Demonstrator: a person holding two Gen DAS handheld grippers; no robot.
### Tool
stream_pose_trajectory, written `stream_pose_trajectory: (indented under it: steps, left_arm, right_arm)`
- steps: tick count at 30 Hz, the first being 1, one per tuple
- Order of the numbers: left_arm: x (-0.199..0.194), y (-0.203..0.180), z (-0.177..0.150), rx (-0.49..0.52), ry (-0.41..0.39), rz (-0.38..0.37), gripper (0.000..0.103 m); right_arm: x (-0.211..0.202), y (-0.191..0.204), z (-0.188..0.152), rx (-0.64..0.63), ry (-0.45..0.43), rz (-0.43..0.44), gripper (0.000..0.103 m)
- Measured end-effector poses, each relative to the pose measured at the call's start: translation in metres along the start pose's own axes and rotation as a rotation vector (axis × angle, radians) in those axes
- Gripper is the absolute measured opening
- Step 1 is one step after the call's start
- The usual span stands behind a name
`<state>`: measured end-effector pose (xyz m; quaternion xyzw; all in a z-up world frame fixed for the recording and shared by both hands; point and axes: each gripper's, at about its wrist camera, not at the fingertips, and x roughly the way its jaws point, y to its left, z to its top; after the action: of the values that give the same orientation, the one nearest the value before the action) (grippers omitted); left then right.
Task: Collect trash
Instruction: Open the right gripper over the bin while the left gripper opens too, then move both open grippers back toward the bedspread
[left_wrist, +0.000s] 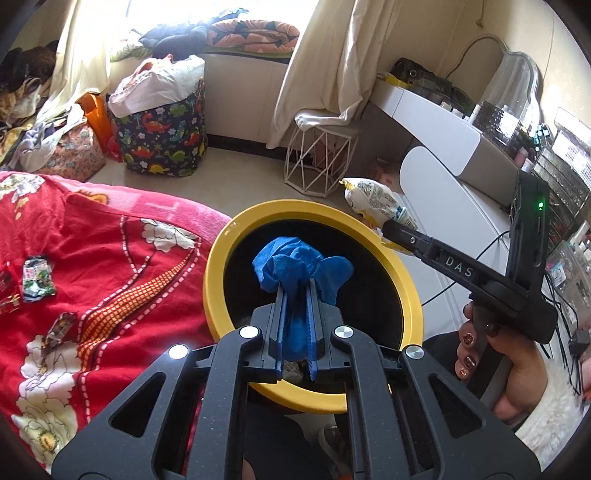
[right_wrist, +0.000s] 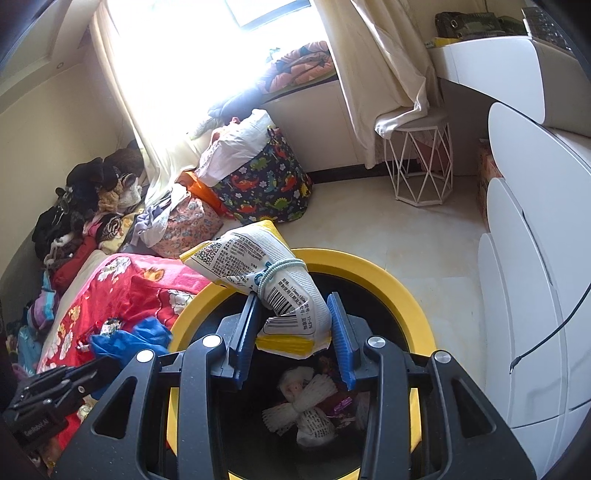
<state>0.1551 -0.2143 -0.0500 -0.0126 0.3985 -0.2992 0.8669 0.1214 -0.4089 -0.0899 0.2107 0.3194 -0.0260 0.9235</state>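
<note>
holding both items over the yellow-rimmed bin (left_wrist: 218, 266) so each can fall in on release: left gripper (left_wrist: 297, 291) fingers clamp a blue crumpled wad (left_wrist: 299, 266); right gripper (right_wrist: 295, 325) fingers loosely flank a snack bag (right_wrist: 266, 269), contact uncertain. wrappers (left_wrist: 37, 280) remain on the bed (left_wrist: 110, 240).

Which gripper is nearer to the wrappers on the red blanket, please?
Left. The left gripper is over the bin beside the wrappers; the right gripper is at the bin's far rim.

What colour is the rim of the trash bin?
Yellow. The bin's rim is bright yellow around a dark inside, and it shows best in the left wrist view.
</note>
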Motion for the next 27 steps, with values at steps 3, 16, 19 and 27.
stream_pose_trajectory:
  steps: [3,16,19,27]
  left_arm:
    - [0.009,0.000,0.000,-0.013,0.015,-0.007,0.014]
    - [-0.008,0.012,-0.005,-0.067,-0.059,0.081,0.092]
    - [-0.015,0.017,-0.007,-0.078,-0.072,0.097,0.092]
    - [-0.035,0.040,-0.006,-0.114,-0.112,0.142,0.092]
  right_arm:
    - [0.001,-0.006,0.001,0.032,-0.001,-0.007,0.048]
    - [0.000,-0.009,0.002,0.068,-0.026,-0.007,0.074]
    - [-0.001,-0.003,0.001,0.048,-0.039,0.015,0.076]
    - [-0.006,0.021,-0.001,-0.050,-0.068,0.061,0.081]
